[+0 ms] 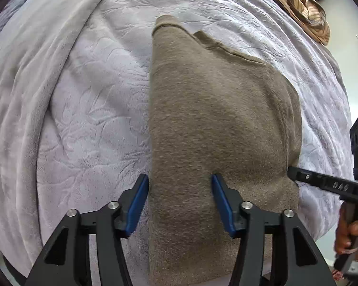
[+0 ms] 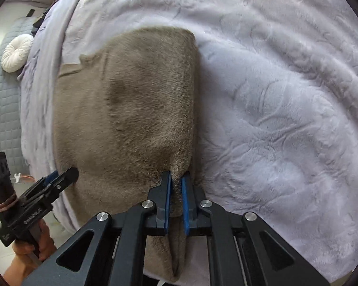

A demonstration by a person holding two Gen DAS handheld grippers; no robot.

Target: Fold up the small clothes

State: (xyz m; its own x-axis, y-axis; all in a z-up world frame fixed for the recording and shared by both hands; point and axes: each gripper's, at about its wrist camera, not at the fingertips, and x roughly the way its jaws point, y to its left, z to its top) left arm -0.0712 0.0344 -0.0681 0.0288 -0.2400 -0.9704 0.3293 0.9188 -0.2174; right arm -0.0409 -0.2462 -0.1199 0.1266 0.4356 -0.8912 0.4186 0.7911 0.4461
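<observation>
Right hand-held gripper (image 2: 176, 178): blue pads pinched on a raised fold of taupe garment (image 2: 131, 109). Left hand-held gripper (image 1: 180, 182): jaws apart, gripping nothing, straddling the garment's edge. Garment lies on lilac bed blanket (image 2: 274, 119), long axis running away from both cameras.

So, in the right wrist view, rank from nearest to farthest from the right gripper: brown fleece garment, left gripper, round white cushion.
1. Brown fleece garment, pinched between the right gripper pads.
2. Left gripper, lower left, at the garment's edge.
3. Round white cushion, far upper left.

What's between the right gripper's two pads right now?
A pinched ridge of the brown garment sits between the right gripper pads, right wrist view; jaws nearly shut on it.
</observation>
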